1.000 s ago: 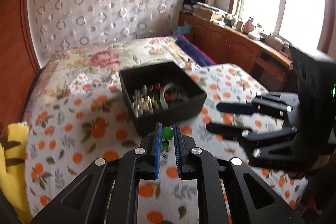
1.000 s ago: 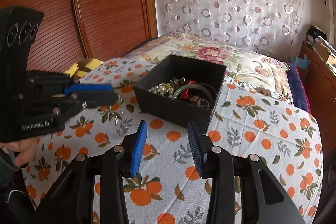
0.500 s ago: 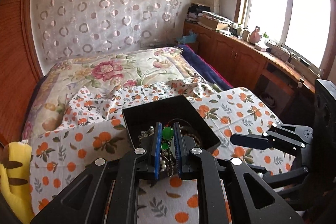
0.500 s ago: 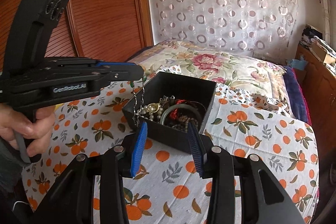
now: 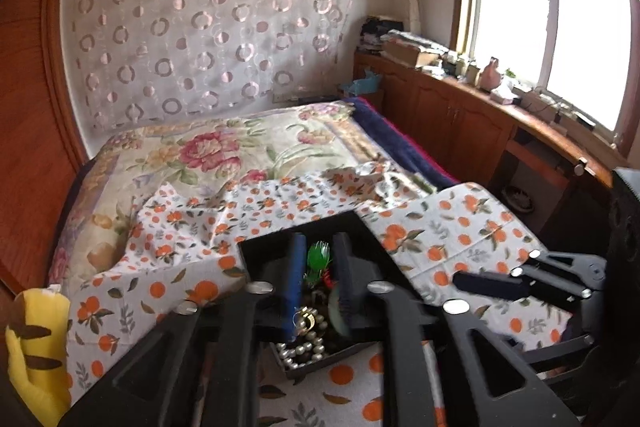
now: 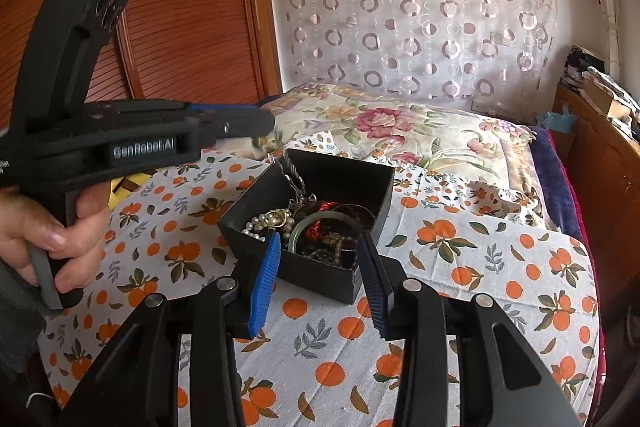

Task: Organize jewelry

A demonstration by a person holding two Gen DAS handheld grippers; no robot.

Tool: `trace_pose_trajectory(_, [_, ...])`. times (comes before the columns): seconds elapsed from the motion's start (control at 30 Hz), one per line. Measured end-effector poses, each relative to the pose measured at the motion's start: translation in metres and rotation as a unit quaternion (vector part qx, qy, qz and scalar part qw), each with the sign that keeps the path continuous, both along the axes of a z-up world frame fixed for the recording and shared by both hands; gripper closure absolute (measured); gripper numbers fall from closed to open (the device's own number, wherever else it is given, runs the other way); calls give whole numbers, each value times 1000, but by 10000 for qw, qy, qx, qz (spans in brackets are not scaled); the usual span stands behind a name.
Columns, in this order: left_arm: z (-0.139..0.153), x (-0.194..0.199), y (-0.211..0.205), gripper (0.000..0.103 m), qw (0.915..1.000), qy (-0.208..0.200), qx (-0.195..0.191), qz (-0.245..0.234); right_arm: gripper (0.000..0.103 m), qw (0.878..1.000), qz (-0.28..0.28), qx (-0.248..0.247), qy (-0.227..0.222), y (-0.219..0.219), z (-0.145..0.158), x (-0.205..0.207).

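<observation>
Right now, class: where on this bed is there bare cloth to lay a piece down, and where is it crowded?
Free: the orange-print cloth right of the black box, and the strip between box and right gripper. Also the floral quilt behind. Crowded: the box itself, heaped with jewelry, with the left gripper over its far corner.

Left hand-held gripper just opening, green bead between, over black box

Left tool: matte black plastic linkage arms, round silver screw heads at pivots, blue ribbed pads on inner faces. Right tool: same build, blue ribbed pads, silver screws. White "GenRobot.AI" label on left tool's side, at 9 o'clock in right wrist view. Grey trigger lever under the hand; dark grey sleeve edge at 8 o'clock.
</observation>
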State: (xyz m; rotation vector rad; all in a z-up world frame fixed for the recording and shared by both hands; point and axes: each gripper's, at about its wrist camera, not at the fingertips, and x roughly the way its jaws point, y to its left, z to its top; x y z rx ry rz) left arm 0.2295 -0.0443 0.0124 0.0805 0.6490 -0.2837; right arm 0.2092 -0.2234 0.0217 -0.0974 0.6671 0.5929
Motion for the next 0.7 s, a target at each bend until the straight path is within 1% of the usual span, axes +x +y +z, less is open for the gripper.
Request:
trace_pose_trajectory(0.03, [-3, -3, 2, 56, 10000, -18, 36, 64, 60, 10000, -26, -11, -5, 0, -1, -1])
trace_pose_trajectory(0.07, [-4, -6, 4, 54, 9999, -37, 44, 105, 60, 10000, -39, -16, -10, -1, 0, -2])
trace_pose_trajectory(0.1, [-5, -8, 6, 53, 9999, -40, 52, 135, 60, 10000, -57, -23, -18, -2, 0, -4])
trace_pose_trajectory(0.13, [-7, -13, 9, 50, 9998, -25, 65, 189, 60, 10000, -76, -29, -30, -2, 0, -5])
trace_pose_trajectory(0.17, [-8, -16, 11, 42, 9997, -16, 69, 235, 60, 9999, -106, -35, -44, -3, 0, -8])
trace_pose_trajectory(0.2, [-9, -22, 14, 38, 9995, -29, 79, 313, 60, 9999, -142, -39, -54, -3, 0, -11])
trace_pose_trajectory(0.27, [-11, -35, 19, 25, 9989, -75, 94, 446, 60, 9998, -195, -25, -84, -5, 2, -17])
trace_pose_trajectory(0.3, [-12, -43, 22, 23, 9986, -96, 91, 519, 60, 9997, -231, -19, -100, -6, 3, -21])
trace_pose_trajectory(0.37, [-13, -59, 27, 12, 9979, -127, 81, 637, 53, 9994, -310, 5, -141, -8, 5, -30])
trace_pose_trajectory(0.4, [-13, -66, 30, 11, 9975, -141, 82, 687, 45, 9992, -354, 19, -167, -9, 6, -35])
trace_pose_trajectory(0.43, [-13, -75, 32, 10, 9970, -167, 86, 748, 39, 9989, -422, 36, -215, -11, 8, -42])
trace_pose_trajectory(0.47, [-13, -83, 34, 8, 9967, -190, 94, 787, 37, 9986, -466, 56, -247, -12, 10, -46])
trace_pose_trajectory(0.6, [-10, -112, 40, 8, 9945, -327, 216, 968, 20, 9967, -682, 163, -408, -19, 20, -69])
trace_pose_trajectory(0.67, [-7, -127, 42, 8, 9935, -398, 248, 1040, 16, 9956, -780, 200, -485, -22, 24, -81])
trace_pose_trajectory(0.7, [-5, -134, 43, 8, 9927, -446, 254, 1093, 8, 9947, -852, 218, -537, -23, 26, -87])
